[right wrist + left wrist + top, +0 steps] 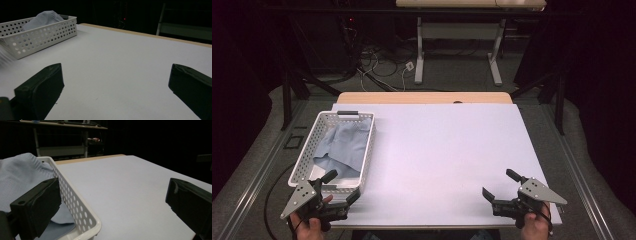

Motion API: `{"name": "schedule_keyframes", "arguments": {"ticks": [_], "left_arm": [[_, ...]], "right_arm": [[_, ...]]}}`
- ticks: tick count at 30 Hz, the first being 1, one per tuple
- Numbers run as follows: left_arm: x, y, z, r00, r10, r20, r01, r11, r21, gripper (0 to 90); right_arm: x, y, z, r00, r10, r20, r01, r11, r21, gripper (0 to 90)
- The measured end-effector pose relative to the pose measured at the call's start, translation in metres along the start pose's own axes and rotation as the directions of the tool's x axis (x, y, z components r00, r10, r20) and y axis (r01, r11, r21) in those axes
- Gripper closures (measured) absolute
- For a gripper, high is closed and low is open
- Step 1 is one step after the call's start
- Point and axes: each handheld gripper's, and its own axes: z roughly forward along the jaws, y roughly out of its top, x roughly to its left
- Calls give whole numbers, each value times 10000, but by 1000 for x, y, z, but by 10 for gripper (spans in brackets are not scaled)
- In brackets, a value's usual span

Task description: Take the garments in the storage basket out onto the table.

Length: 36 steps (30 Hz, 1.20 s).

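high view looks down on a wide white rectangular surface (447, 160) with a strip of light wood showing along its far edge. around it the room is dark: black curtains at both sides, grey carpet on the floor, a tangle of cables (382, 65) behind the far edge, and the white metal legs of a second desk (457, 45) farther back.

a white perforated plastic basket (307, 150) sits on the left part of the surface. its long axis runs from the near edge toward the far edge, leaning slightly to the right as it goes away, and a dark handle sits at its far short end. a pale blue knitted cloth (344, 145) lies crumpled inside; it is bunched toward the right wall and the far end and rises above the rim there.

the left claw (339, 187), held in a hand at the near left corner, is spread wide and holds nothing. in the left gripper view its left jaw sits over the basket's near end in front of the cloth, and the right jaw hangs over bare surface.

the right claw (498, 185), held in a hand at the near right corner, is also spread and empty, well apart from the basket, over bare surface.
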Motion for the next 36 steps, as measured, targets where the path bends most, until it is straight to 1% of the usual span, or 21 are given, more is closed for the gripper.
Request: {"name": "schedule_keyframes", "arguments": {"ticks": [2,4,6,7,8,9,10,12,14,16,19,21,23,27,28,31,32,33,34,35,36], "left_arm": [[0,1,2,10000,-6,33,6,10000,49,2],[0,2,3,10000,-24,-3,24,9999,118,2],[0,1,4,9996,-288,11,287,9995,153,2],[1,1,4,9995,-312,-6,312,9994,161,2],[1,0,4,9990,-451,-38,452,9988,183,2],[2,1,4,9987,-504,-92,506,9984,235,2],[2,2,5,9976,-674,-175,677,9975,185,2],[2,3,5,9958,-876,-257,882,9959,224,2],[4,6,5,9964,-748,-405,762,9965,348,2],[5,12,7,9955,-829,-452,849,9954,452,2],[6,17,9,9956,-804,-487,831,9950,560,3],[8,23,10,9961,-684,-553,721,9950,684,3],[8,25,10,9962,-645,-581,687,9949,735,3],[9,35,11,9967,-499,-638,557,9942,924,3],[9,37,12,9965,-539,-644,599,9936,956,3],[11,43,13,9960,-500,-744,577,9927,1060,3],[12,45,14,9954,-571,-766,651,9922,1067,3],[13,48,14,9956,-548,-757,630,9918,1116,3],[14,50,15,9948,-671,-768,753,9911,1095,3],[16,54,16,9943,-684,-822,775,9906,1130,3],[16,54,16,9943,-684,-822,775,9906,1130,3]], "right_arm": [[0,-2,0,10000,34,-63,-33,9998,179,0],[-1,-2,0,9999,-69,-78,71,9997,216,0],[-1,-1,1,10000,15,-85,-14,9998,205,0],[-1,-1,1,10000,15,-85,-14,9998,205,0],[-1,-1,3,10000,-3,-24,3,9997,229,0],[-2,-1,5,10000,-25,-80,27,9997,248,0],[-2,-1,5,10000,-25,-80,27,9997,248,0],[-2,-4,8,10000,-8,-72,11,9988,490,0],[-2,-5,9,10000,9,-88,-4,9984,557,0],[-3,-5,11,9999,28,-111,-22,9985,543,0],[-3,-6,13,9999,-11,-128,19,9983,585,0],[-2,-6,14,9999,-72,-131,79,9984,565,0],[-1,-6,14,10000,-75,-59,78,9983,573,0],[-1,-6,16,10000,24,-21,-23,9990,454,0],[-1,-5,16,9999,-24,-131,31,9985,540,0],[-1,-6,18,9999,24,-133,-17,9983,587,0],[-1,-6,18,9999,24,-133,-17,9983,587,0],[-1,-6,18,9999,7,-149,2,9982,598,0],[-2,-6,19,9999,-21,-166,31,9984,567,0],[-2,-6,19,9999,32,-169,-22,9983,582,0],[-3,-6,19,9999,31,-159,-22,9984,564,0]]}}
